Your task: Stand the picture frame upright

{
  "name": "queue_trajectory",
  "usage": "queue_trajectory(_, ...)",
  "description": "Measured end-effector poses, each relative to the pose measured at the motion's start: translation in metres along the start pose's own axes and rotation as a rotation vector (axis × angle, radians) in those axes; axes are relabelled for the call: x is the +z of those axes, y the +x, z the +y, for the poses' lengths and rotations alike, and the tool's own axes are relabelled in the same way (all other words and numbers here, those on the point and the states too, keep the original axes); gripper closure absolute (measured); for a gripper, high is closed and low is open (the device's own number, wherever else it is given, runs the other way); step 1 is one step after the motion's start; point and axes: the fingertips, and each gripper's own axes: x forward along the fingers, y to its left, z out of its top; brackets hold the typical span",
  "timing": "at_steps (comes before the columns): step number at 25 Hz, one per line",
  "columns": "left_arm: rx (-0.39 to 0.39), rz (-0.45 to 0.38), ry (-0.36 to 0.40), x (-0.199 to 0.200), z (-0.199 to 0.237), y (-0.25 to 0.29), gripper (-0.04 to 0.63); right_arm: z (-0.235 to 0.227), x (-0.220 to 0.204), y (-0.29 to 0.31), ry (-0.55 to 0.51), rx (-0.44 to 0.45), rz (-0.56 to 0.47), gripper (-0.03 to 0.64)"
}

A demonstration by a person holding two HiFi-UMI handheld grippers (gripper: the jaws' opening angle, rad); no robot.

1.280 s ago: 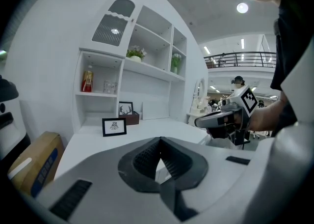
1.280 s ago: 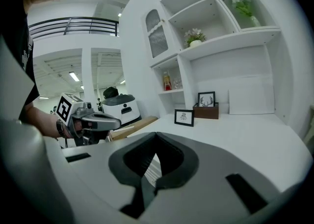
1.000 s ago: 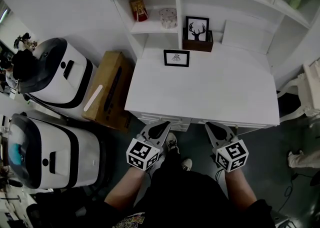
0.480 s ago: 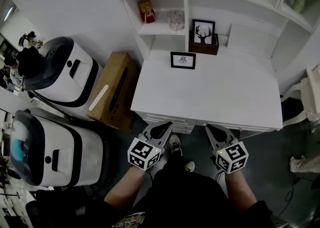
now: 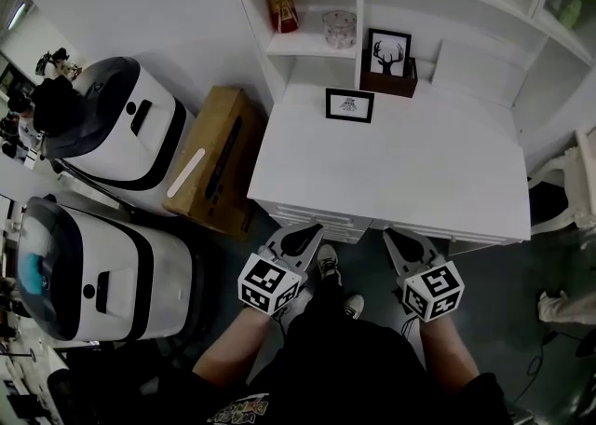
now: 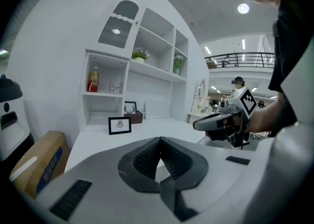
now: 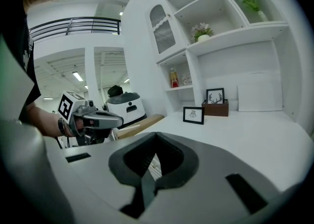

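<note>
A small black picture frame (image 5: 349,104) stands upright at the back left of the white desk (image 5: 410,181); it also shows as the frame (image 6: 119,125) and the frame (image 7: 193,115). Behind it a deer picture (image 5: 389,52) sits in a brown box. My left gripper (image 5: 300,233) and right gripper (image 5: 399,239) hang side by side in front of the desk's front edge, far from the frame. Both are shut with nothing between the jaws, as the left gripper (image 6: 160,140) and right gripper (image 7: 156,138) views show.
Two white rounded machines (image 5: 116,134) (image 5: 98,274) and a cardboard box (image 5: 212,162) stand left of the desk. The shelf above holds a red bottle (image 5: 282,8) and a glass jar (image 5: 340,29). A white panel (image 5: 473,66) leans at the desk's back right.
The head view has drifted, so the desk and shelf sit a little further right in the picture. Both grippers stay shut in the same place.
</note>
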Motion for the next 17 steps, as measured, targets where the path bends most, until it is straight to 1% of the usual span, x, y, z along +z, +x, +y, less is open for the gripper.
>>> queue_trajectory(7, -0.004, 0.003, -0.011, -0.002, 0.006, 0.002, 0.591, 0.0, 0.0, 0.008, 0.006, -0.003, 0.006, 0.614)
queue_trajectory(17, 0.003, -0.002, -0.003, 0.003, 0.016, -0.002, 0.591, 0.004, 0.003, 0.018, 0.011, 0.001, -0.001, 0.614)
